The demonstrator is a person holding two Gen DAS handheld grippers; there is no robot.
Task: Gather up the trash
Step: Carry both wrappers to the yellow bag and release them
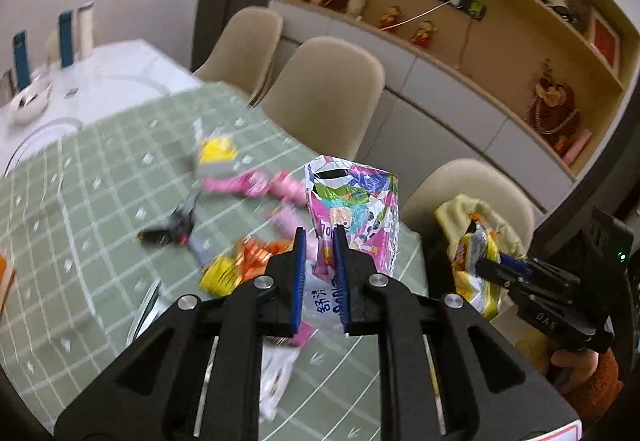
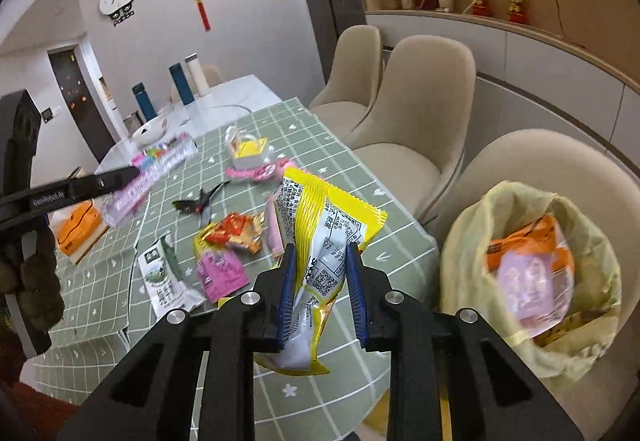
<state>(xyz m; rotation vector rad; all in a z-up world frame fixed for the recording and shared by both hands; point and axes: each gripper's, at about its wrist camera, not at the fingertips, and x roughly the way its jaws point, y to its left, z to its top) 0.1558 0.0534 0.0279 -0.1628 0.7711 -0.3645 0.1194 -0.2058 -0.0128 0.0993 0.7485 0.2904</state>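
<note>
My left gripper (image 1: 320, 237) is shut on a crumpled pink and white wrapper (image 1: 352, 209), held up above the green checked tablecloth (image 1: 80, 201). In the right wrist view the left gripper (image 2: 132, 173) reaches in from the left with that wrapper (image 2: 148, 181). My right gripper (image 2: 320, 249) is shut on a yellow and silver snack packet (image 2: 324, 233), lifted clear of the table. In the left wrist view the right gripper (image 1: 490, 263) holds the packet (image 1: 474, 273) beside a pale yellow trash bag (image 1: 464, 211). This bag (image 2: 472, 241) sits open on a beige chair, with wrappers inside.
Litter lies on the cloth: a red-orange wrapper (image 2: 236, 233), a pink sachet (image 2: 220, 273), a green-white pack (image 2: 164, 277), a black item (image 2: 200, 201), a yellow-topped box (image 2: 250, 153), an orange box (image 2: 78, 227). Beige chairs (image 2: 424, 89) line the table's right side. Bottles (image 2: 182, 83) stand at the far end.
</note>
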